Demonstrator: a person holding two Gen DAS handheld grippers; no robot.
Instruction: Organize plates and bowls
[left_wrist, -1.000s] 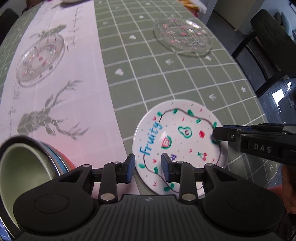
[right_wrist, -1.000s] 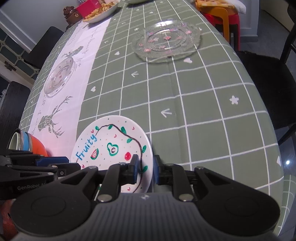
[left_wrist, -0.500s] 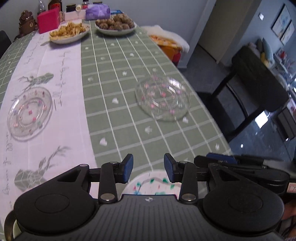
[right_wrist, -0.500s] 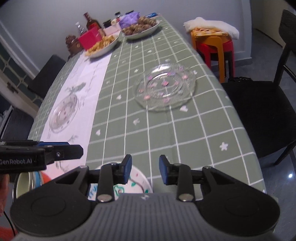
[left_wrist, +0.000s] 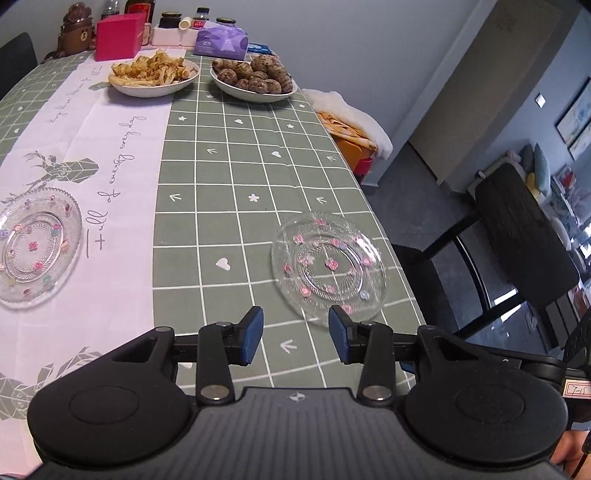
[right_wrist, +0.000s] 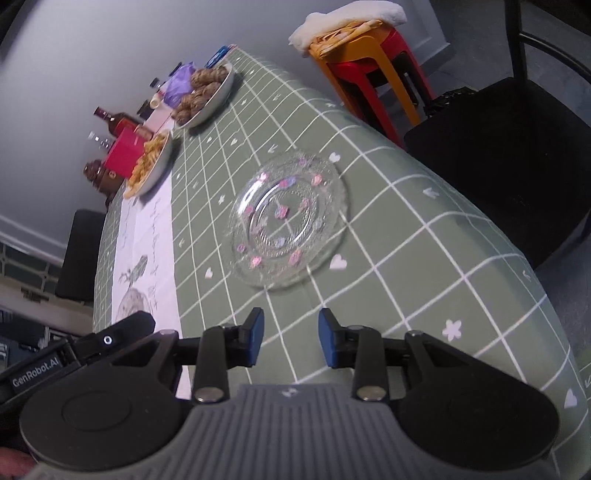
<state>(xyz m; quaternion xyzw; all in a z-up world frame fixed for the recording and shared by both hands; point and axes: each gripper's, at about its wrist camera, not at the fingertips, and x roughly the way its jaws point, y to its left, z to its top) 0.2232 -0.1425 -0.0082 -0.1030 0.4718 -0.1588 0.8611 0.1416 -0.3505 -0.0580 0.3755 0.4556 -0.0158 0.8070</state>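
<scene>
A clear glass plate with pink flowers (left_wrist: 330, 267) lies near the table's right edge; it also shows in the right wrist view (right_wrist: 287, 224). A second glass plate (left_wrist: 35, 251) lies on the white runner at the left. My left gripper (left_wrist: 295, 339) is open and empty, above the cloth just short of the pink-flowered plate. My right gripper (right_wrist: 291, 338) is open and empty, tilted, also short of that plate. The white "Fruity" plate and the stacked bowls are out of view.
Two dishes of food (left_wrist: 153, 75) (left_wrist: 254, 79) stand at the table's far end with a red box (left_wrist: 119, 35), bottles and jars. A black chair (left_wrist: 517, 236) and an orange stool (right_wrist: 373, 62) stand beside the table's right edge.
Both grippers have lifted away from the white "Fruity" plate and tipped up toward the far table. The right gripper, shut on the plate's rim a second ago, has opened.
</scene>
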